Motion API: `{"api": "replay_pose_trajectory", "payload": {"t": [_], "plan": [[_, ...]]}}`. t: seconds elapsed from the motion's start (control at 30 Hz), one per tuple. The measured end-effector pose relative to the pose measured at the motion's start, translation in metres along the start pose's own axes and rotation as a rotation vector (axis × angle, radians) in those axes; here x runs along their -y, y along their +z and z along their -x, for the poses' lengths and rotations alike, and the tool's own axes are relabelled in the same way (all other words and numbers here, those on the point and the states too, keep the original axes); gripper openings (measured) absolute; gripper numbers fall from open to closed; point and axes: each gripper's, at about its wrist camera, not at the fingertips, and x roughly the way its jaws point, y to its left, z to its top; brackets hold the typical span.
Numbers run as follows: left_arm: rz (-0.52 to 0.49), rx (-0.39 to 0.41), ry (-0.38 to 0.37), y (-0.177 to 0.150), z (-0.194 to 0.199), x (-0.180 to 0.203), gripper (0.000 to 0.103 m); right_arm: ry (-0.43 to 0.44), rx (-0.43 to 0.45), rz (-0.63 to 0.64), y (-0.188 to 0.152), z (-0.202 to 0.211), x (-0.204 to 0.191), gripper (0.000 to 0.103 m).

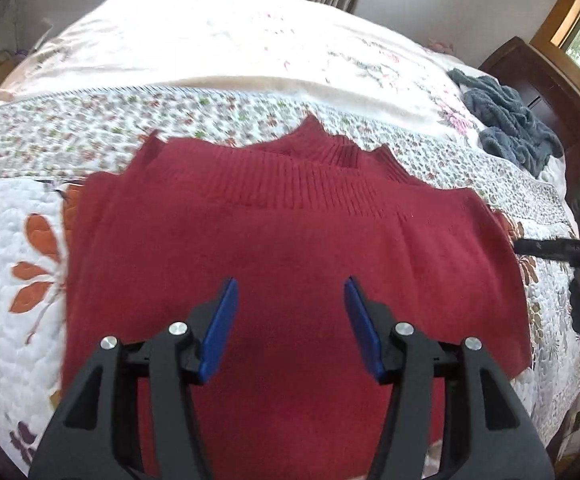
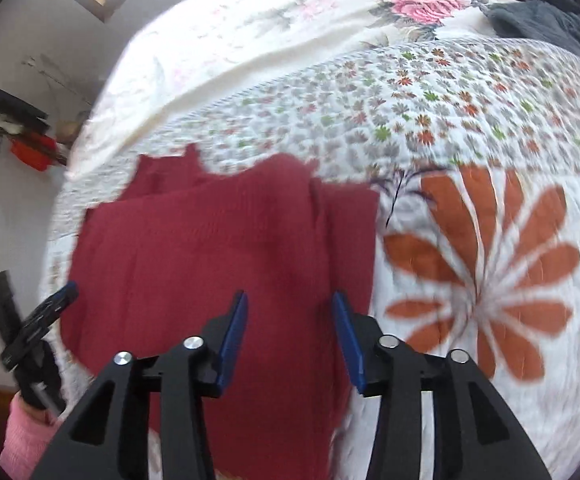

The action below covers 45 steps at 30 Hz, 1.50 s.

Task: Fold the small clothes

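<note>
A dark red knit sweater lies folded on the flowered quilt, its ribbed collar at the far edge. My left gripper hovers just above the sweater's middle, open, with nothing between its blue pads. In the right wrist view the sweater shows a folded strip along its right side. Above that right part my right gripper is open and holds nothing. The left tool's blue-tipped finger shows at the sweater's left edge, held by a gloved hand with a pink sleeve.
A grey-blue fleece blanket is bunched at the far right of the bed beside dark wooden furniture. A cream floral cover lies behind the quilt. A wall shelf with a red item hangs beyond the bed's left edge.
</note>
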Motion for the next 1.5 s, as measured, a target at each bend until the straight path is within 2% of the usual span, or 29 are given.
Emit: {"api": "replay_pose_trajectory", "payload": {"t": [0.1, 0.13, 0.17, 0.23, 0.27, 0.43, 0.53, 0.6, 0.67, 0.73, 0.8, 0.9, 1.03, 1.2, 1.23, 1.33, 1.4, 1.5], "plan": [[0.016, -0.040, 0.007, 0.000, -0.018, -0.003, 0.055, -0.031, -0.034, -0.032, 0.012, -0.022, 0.004, 0.051], [0.019, -0.047, 0.008, -0.002, -0.022, -0.005, 0.055, -0.023, -0.039, -0.039, 0.013, -0.026, 0.004, 0.046], [0.019, -0.050, 0.012, -0.004, -0.025, -0.006, 0.055, -0.017, -0.032, -0.042, 0.015, -0.027, 0.005, 0.031], [0.007, -0.046, 0.016, -0.007, -0.027, -0.009, 0.055, -0.004, -0.011, -0.043, 0.018, -0.023, 0.011, 0.011], [0.005, -0.043, 0.014, -0.007, -0.027, -0.010, 0.055, 0.011, -0.003, -0.056, 0.017, -0.019, 0.017, 0.010], [0.027, -0.047, 0.011, -0.007, -0.029, -0.018, 0.054, -0.021, -0.032, -0.113, 0.007, -0.029, 0.037, 0.009], [0.026, -0.051, 0.020, -0.006, -0.030, -0.017, 0.054, -0.020, -0.018, -0.104, 0.006, -0.026, 0.032, 0.013], [0.016, -0.054, 0.029, -0.005, -0.028, -0.013, 0.054, -0.010, 0.002, -0.091, 0.005, -0.018, 0.024, 0.022], [0.024, -0.046, 0.029, -0.003, -0.022, -0.011, 0.054, 0.012, 0.034, -0.078, -0.004, 0.000, 0.022, 0.049], [0.032, -0.020, 0.001, -0.003, -0.011, -0.008, 0.055, 0.040, 0.041, -0.064, -0.015, 0.012, 0.020, 0.054], [0.023, 0.002, -0.024, -0.002, -0.001, 0.000, 0.055, 0.081, 0.022, -0.077, -0.030, 0.019, 0.026, 0.054], [0.009, -0.007, -0.060, -0.003, 0.001, 0.014, 0.057, 0.147, -0.020, -0.120, -0.051, 0.015, 0.036, 0.056], [-0.018, -0.029, -0.060, -0.006, -0.009, 0.025, 0.057, 0.163, -0.057, -0.146, -0.068, 0.000, 0.046, 0.057], [-0.009, -0.072, -0.040, -0.011, -0.032, 0.021, 0.056, 0.247, -0.014, -0.205, -0.068, -0.011, 0.056, 0.057], [-0.017, -0.072, -0.034, -0.012, -0.033, 0.021, 0.056, 0.262, -0.006, -0.222, -0.068, -0.014, 0.059, 0.054], [-0.023, -0.073, -0.029, -0.015, -0.035, 0.020, 0.056, 0.326, -0.027, -0.268, -0.069, -0.024, 0.068, 0.027], [-0.037, -0.074, -0.026, -0.015, -0.036, 0.022, 0.056, 0.343, -0.026, -0.289, -0.071, -0.029, 0.071, 0.023], [-0.047, -0.076, -0.027, -0.016, -0.036, 0.021, 0.056, 0.323, -0.011, -0.267, -0.073, -0.028, 0.068, 0.021]]}}
